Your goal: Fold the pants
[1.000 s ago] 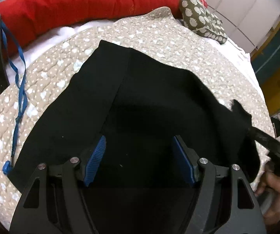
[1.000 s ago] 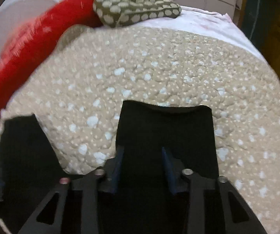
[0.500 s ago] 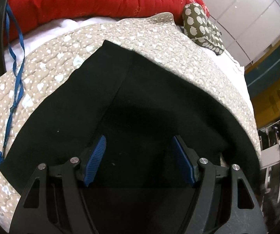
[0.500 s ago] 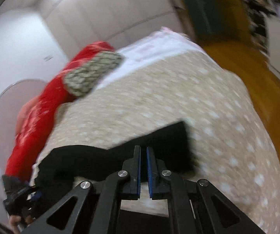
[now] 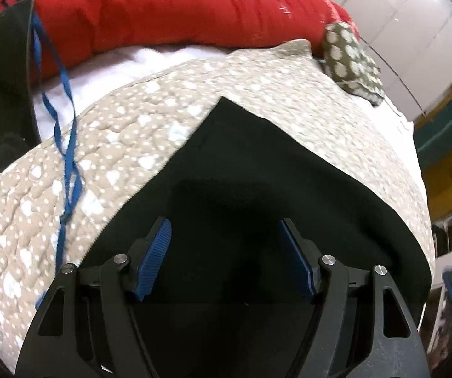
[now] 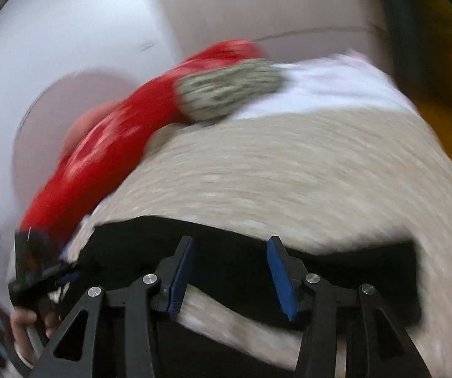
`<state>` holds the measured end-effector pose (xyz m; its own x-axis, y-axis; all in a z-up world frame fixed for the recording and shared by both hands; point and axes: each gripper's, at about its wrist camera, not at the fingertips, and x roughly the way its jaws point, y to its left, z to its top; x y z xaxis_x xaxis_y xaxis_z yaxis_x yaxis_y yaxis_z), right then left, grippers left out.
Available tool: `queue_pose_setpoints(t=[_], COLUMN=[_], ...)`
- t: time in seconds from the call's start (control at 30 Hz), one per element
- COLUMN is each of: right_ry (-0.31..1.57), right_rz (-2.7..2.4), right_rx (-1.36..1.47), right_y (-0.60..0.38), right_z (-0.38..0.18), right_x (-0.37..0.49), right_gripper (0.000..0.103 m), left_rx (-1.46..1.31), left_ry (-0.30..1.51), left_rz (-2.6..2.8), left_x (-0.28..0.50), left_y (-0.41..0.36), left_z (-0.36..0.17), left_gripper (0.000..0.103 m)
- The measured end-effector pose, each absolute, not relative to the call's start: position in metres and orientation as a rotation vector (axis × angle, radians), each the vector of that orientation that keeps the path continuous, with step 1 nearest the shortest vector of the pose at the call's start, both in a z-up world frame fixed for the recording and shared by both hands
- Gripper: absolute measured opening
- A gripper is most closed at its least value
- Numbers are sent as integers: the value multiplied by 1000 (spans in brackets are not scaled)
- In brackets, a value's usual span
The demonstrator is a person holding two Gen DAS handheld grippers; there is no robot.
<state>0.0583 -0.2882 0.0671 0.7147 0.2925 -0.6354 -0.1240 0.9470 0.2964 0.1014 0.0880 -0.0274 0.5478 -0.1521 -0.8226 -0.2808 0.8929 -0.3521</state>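
Note:
The black pants (image 5: 251, 173) lie flat on a beige dotted quilt (image 5: 131, 132). My left gripper (image 5: 224, 230) is open, hovering low over the pants with nothing between its blue pads. In the blurred right wrist view the pants (image 6: 351, 261) stretch as a dark band across the quilt (image 6: 288, 173). My right gripper (image 6: 229, 245) is open over that band and empty. The left gripper (image 6: 33, 271) and the hand holding it show at the far left of that view.
A red bolster (image 5: 163, 9) lies along the far edge of the bed. A green dotted pillow (image 5: 351, 60) sits at the far right. A blue ribbon (image 5: 66, 145) trails over the quilt from a black object (image 5: 2, 88) at the left.
My right gripper shut on the pants' leg end, carried it across, and has now opened. The pants look narrower in the left view. My left gripper stayed open in place.

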Motion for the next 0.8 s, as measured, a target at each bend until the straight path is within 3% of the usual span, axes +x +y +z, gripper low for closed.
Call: queue_pose_setpoints(t=[0.17, 0.33, 0.37, 0.43, 0.47, 0.63, 0.8], right_ry=[791, 929, 964, 1018, 1022, 846, 734], right_rz=[477, 492, 502, 521, 518, 555, 639], right_rx=[-10, -220, -225, -235, -227, -60, -95], right_y=[-175, -129, -128, -137, -138, -146, -141], right_z=[48, 4, -4, -15, -16, 33, 65], right_x=[130, 187, 189, 187, 189, 131, 32], right_gripper=[46, 45, 41, 16, 12, 9, 9], left_rx=[-457, -486, -483, -472, -474, -611, -652], left_ry=[1016, 1017, 1013, 1012, 1012, 956, 887], left_rz=[69, 50, 50, 49, 43, 59, 121], left_x=[108, 113, 113, 116, 114, 89, 51], left_y=[92, 99, 99, 95, 96, 135, 172], left_z=[-32, -40, -40, -39, -38, -20, -3], left_gripper=[70, 73, 73, 73, 73, 73, 73])
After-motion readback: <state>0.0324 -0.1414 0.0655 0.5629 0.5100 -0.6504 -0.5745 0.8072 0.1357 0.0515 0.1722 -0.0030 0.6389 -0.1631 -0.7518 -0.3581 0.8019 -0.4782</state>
